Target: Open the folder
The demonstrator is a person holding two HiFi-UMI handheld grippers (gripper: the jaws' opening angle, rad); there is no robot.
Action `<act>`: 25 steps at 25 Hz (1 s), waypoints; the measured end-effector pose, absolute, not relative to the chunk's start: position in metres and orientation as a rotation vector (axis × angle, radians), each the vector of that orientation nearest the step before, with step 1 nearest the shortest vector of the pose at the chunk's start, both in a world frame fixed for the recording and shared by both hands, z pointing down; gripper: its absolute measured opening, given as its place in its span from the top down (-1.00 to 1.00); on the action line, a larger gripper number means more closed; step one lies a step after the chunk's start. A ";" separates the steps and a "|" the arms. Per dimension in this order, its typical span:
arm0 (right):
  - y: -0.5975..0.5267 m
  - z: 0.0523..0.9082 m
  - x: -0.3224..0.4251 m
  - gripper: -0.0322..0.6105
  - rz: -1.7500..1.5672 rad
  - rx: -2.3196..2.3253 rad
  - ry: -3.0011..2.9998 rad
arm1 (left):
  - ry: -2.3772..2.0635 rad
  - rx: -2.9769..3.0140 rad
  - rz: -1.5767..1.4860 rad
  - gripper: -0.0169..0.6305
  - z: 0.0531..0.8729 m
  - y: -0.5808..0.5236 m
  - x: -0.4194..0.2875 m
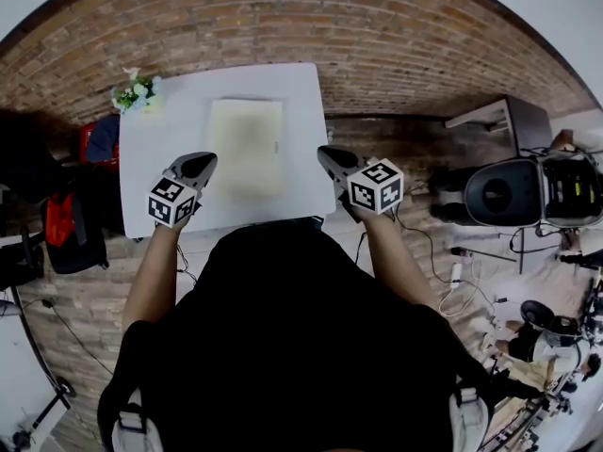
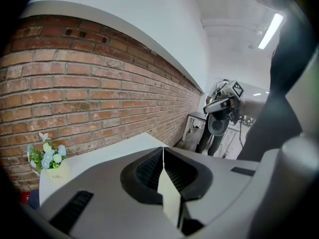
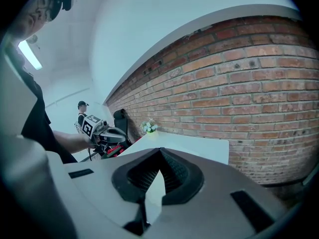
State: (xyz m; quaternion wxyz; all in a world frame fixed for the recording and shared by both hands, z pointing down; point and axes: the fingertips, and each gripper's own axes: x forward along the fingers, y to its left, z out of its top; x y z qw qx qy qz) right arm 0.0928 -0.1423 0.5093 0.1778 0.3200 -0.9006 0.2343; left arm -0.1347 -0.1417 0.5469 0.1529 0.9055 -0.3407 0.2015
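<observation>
In the head view the pale folder lies closed and flat in the middle of the white table; the left gripper is over the table's near left part and the right gripper over its near right corner. The left gripper view shows its fingers pressed together at the tips, empty. In the right gripper view the fingers likewise meet tip to tip, holding nothing, and point across the table toward the brick wall.
</observation>
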 end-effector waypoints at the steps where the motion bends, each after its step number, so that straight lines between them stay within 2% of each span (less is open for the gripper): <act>1: -0.146 0.511 0.098 0.83 0.664 0.897 -2.550 | -0.984 2.594 0.597 0.90 0.549 -0.142 -0.132; 25: -0.184 0.545 0.147 0.83 0.665 0.614 -2.556 | -1.264 2.466 0.589 0.90 0.563 -0.164 -0.087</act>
